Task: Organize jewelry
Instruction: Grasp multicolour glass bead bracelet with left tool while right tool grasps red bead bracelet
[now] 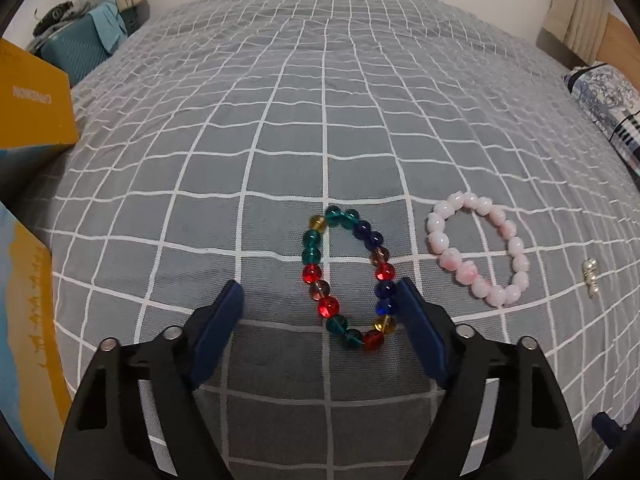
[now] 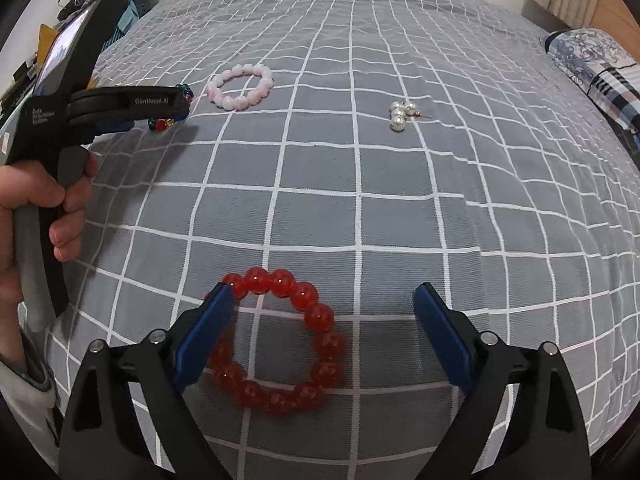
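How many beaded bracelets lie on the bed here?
3. The multicolored bracelet lies between the left tool fingers, the pink bracelet beside it, and the red bracelet under the right tool. More could lie outside both views.

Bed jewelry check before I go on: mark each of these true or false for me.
1. The left tool is open, straddling part of the multicolored bracelet. True.
2. The right tool is shut on the red bracelet. False: it is open, and the bracelet lies on the bedspread with one blue finger over its left side.
3. The pink bracelet lies to the right of the multicolored one in the left wrist view. True.
4. The pearl earrings sit inside the pink bracelet. False: they lie apart from it, off to its right.
5. All the jewelry rests on a wooden tray. False: it lies on the grey checked bedspread.
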A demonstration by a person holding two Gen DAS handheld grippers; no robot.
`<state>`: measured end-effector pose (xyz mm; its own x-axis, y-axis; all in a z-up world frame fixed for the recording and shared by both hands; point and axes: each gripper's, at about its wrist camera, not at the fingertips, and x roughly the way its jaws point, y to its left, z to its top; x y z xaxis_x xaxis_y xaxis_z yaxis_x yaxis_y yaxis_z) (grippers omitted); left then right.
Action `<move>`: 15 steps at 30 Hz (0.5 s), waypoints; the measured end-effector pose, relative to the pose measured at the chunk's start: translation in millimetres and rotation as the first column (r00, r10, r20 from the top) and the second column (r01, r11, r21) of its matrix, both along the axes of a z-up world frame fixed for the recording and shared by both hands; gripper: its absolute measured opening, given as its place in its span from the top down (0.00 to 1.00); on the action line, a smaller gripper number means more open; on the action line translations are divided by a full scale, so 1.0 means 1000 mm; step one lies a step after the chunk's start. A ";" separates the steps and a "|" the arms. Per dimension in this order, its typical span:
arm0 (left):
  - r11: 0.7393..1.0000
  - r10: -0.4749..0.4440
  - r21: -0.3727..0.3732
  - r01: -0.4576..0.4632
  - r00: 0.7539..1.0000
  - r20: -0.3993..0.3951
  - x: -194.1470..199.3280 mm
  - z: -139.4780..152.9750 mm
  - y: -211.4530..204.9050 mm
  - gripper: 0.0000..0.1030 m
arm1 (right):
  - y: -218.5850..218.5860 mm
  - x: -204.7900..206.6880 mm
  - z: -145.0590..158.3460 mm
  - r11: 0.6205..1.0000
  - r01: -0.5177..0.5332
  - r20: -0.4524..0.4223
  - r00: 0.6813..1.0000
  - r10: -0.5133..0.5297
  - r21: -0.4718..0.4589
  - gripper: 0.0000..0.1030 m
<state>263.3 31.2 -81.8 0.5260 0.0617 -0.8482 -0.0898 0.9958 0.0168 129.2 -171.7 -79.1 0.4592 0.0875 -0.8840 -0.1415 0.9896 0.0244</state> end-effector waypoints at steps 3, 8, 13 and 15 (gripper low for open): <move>1.000 -0.006 0.002 0.006 1.000 -0.006 0.000 0.000 -0.001 0.40 | 0.001 -0.001 -0.001 1.000 -0.001 -0.008 1.000 0.001 0.002 0.23; 1.000 -0.014 0.000 0.014 1.000 -0.020 -0.001 0.002 -0.001 0.59 | 0.002 -0.001 -0.004 0.999 -0.004 -0.010 1.000 0.003 -0.035 0.41; 1.000 -0.016 0.002 0.016 0.999 -0.031 -0.002 0.004 -0.003 0.78 | 0.001 -0.005 -0.001 1.000 -0.008 -0.009 1.000 0.008 -0.028 0.63; 1.000 -0.010 0.003 0.010 0.999 -0.033 -0.003 0.004 -0.002 0.81 | 0.000 -0.005 0.000 1.000 -0.004 -0.005 1.000 0.004 -0.029 0.74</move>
<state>260.4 29.1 -77.5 0.4986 0.0588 -0.8649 -0.0788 0.9966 0.0224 124.2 -171.5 -79.3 0.4547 0.0637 -0.8884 -0.1455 0.9893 -0.0036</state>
